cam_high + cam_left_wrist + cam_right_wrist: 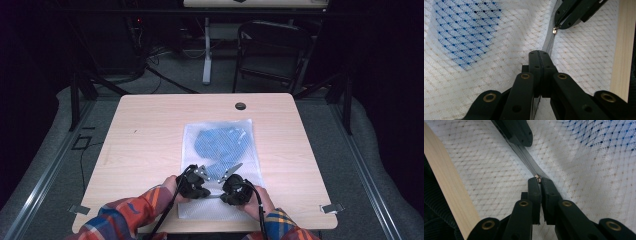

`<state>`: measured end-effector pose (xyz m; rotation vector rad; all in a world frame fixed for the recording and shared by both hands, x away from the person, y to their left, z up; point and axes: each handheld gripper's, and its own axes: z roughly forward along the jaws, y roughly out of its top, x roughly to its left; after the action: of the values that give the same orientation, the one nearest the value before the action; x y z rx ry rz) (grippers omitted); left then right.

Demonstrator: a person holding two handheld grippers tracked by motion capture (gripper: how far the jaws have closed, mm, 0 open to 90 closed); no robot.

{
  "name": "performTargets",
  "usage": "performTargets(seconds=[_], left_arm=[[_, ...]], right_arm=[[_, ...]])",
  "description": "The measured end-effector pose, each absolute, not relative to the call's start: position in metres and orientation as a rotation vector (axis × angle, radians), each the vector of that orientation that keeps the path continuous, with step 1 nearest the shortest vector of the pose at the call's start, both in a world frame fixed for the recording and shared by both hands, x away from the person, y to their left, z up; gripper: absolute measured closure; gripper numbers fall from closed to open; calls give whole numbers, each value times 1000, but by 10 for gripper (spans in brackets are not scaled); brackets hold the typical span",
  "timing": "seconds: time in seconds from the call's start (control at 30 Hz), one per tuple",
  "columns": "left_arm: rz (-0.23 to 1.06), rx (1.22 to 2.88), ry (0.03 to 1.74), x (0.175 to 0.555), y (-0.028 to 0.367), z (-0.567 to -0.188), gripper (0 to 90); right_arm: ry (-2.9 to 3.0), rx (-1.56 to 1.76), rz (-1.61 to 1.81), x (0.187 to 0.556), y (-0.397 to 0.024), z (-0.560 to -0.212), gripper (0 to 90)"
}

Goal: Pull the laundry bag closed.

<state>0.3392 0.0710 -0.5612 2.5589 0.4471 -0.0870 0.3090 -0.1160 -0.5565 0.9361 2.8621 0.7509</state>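
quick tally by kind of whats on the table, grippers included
white mesh zip bag: 1
blue garment inside the bag: 1
black two-jaw grippers: 2, left gripper shut on the bag's grey zipper, right gripper shut on the small metal zipper pull
total: 4, all on the light wooden table

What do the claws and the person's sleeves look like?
Both claws, the left claw and the right claw, are black, each with a grey three-cornered plate on top. Their jaws are flat black bars with round holes and brass-coloured rivets. A black cable trails from each. The sleeves are plaid: orange, blue and yellow.
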Motion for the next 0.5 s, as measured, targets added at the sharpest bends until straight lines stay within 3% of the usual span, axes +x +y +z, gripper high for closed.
performTargets(seconds=[0.5], left_arm=[[-83, 2562, 440, 339, 71, -561, 900]], right_arm=[[2865, 950, 712, 310, -124, -555, 869]])
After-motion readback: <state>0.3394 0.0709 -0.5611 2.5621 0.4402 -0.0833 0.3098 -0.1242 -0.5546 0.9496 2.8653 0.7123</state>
